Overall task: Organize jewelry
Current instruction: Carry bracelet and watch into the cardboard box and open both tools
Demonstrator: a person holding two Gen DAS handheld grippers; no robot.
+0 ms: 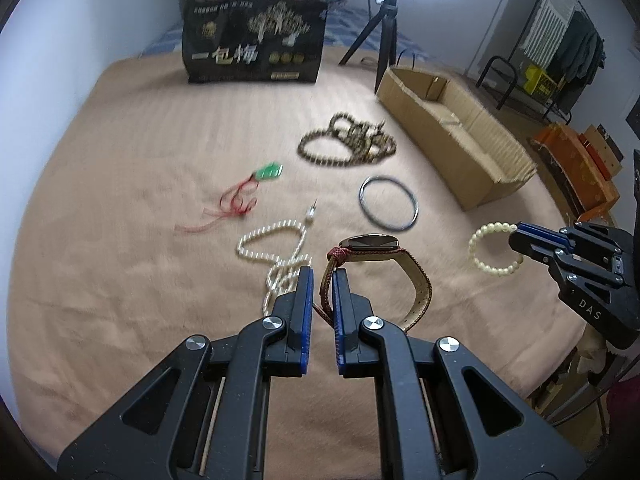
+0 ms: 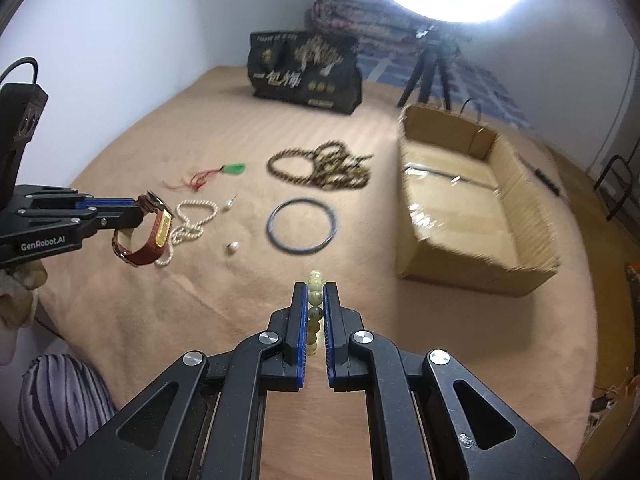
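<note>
My left gripper (image 1: 322, 276) is shut on the strap of a brown-strapped watch (image 1: 372, 245) and holds it above the tan blanket; it also shows in the right wrist view (image 2: 138, 210) with the watch (image 2: 150, 236). My right gripper (image 2: 316, 290) is shut on a pale yellow bead bracelet (image 2: 315, 300), lifted off the blanket; it shows in the left wrist view (image 1: 516, 236) with the bracelet (image 1: 486, 232). An open cardboard box (image 2: 472, 200) lies to the right. On the blanket lie a white pearl necklace (image 1: 276, 244), a dark bangle (image 1: 388, 204), brown bead strings (image 1: 348, 144) and a green pendant on red cord (image 1: 270, 172).
A single loose pearl (image 2: 233, 247) lies near the bangle (image 2: 302, 222). A black printed bag (image 1: 252, 44) and a ring-light tripod (image 1: 384, 36) stand at the back. Orange boxes (image 1: 576, 160) and a clothes rack (image 1: 576, 48) stand beyond the blanket's right edge.
</note>
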